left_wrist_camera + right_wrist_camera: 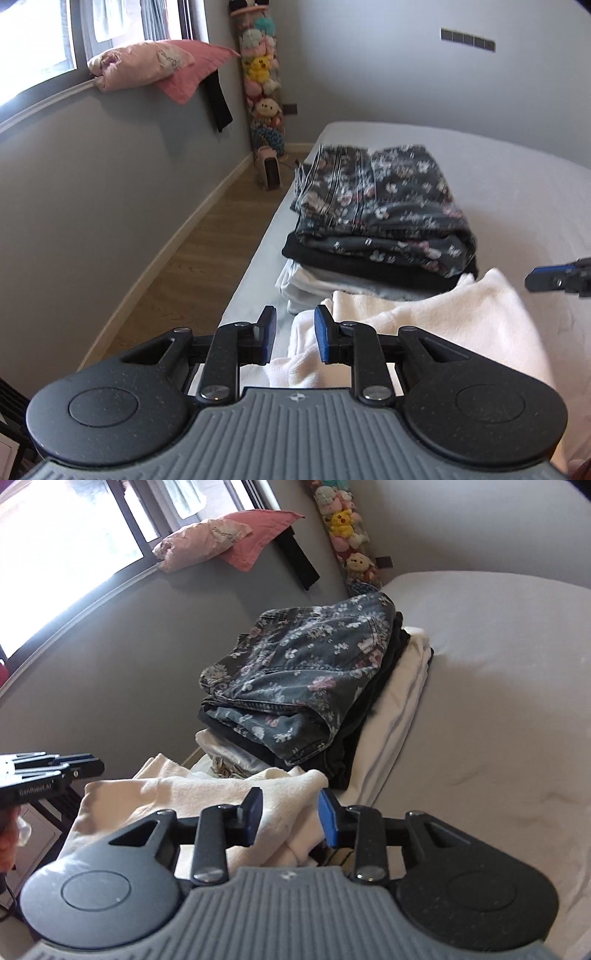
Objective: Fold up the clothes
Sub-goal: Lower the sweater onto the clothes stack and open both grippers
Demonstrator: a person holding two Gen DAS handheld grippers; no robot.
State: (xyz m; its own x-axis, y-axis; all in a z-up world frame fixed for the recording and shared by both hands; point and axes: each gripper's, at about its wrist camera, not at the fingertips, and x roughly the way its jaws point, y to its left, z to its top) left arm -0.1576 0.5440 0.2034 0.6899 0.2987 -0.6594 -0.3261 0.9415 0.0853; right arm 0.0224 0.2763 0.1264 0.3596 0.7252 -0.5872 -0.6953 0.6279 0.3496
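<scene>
Left gripper point(294, 334) jaws parted, empty, over cream garment point(443, 325); right gripper point(290, 821) likewise. "GenRobot.AI" on left gripper. Folded stack point(295, 686) beyond garment, grey bed point(498, 701), grey walls.

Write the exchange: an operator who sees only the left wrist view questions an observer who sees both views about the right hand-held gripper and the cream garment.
Operator: I see only the tip of the right hand-held gripper. Is it open?
Observer: Yes, its jaws stand apart.
Operator: What lies between them?
Observer: A fold of the cream garment. It shows in the gap and is not pinched.
</scene>
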